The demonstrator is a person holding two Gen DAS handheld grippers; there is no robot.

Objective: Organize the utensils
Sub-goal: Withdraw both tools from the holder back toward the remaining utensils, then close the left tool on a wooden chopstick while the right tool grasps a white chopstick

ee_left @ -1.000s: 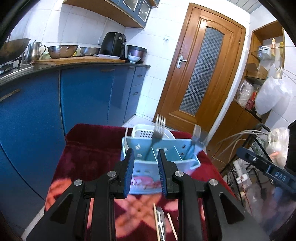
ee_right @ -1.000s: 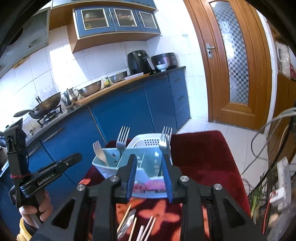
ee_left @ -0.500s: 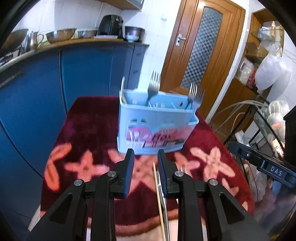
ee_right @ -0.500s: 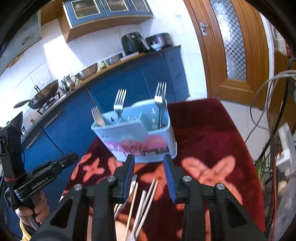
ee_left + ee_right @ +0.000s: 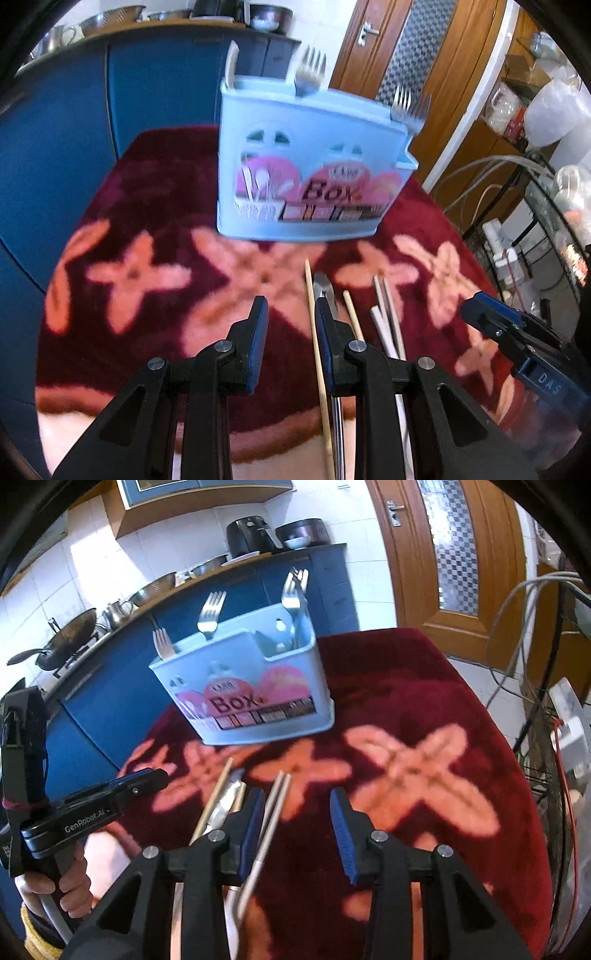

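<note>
Both tongs have pulled back and tipped down since a second ago: then the blue utensil box point(image 5: 310, 166) filled the space between their fingers, and now it stands farther off, with the loose pieces on the red flowered cloth point(image 5: 424, 686) lying right under the fingertips. To my eye that means one drop-off is finished and the next pick is being lined up.

That box sits upright on the cloth-covered surface near its far edge. The right view shows four forks point(image 5: 208, 614) standing in it: one at the left end, one just right of it, and two close together at the right end.

In front of the box lie the remaining pieces, side by side: a wooden chopstick point(image 5: 314, 325), a second wooden one point(image 5: 352, 314), a pair of pale chopsticks point(image 5: 271, 812), and one metal utensil point(image 5: 327, 295) whose kind I cannot tell.

Left tongs point(image 5: 290, 332) hover with the fingers parted and nothing between them, just left of the long chopstick. Right tongs point(image 5: 295, 830) are spread wider, also holding nothing, with the pale pair just inside the left finger.
</note>
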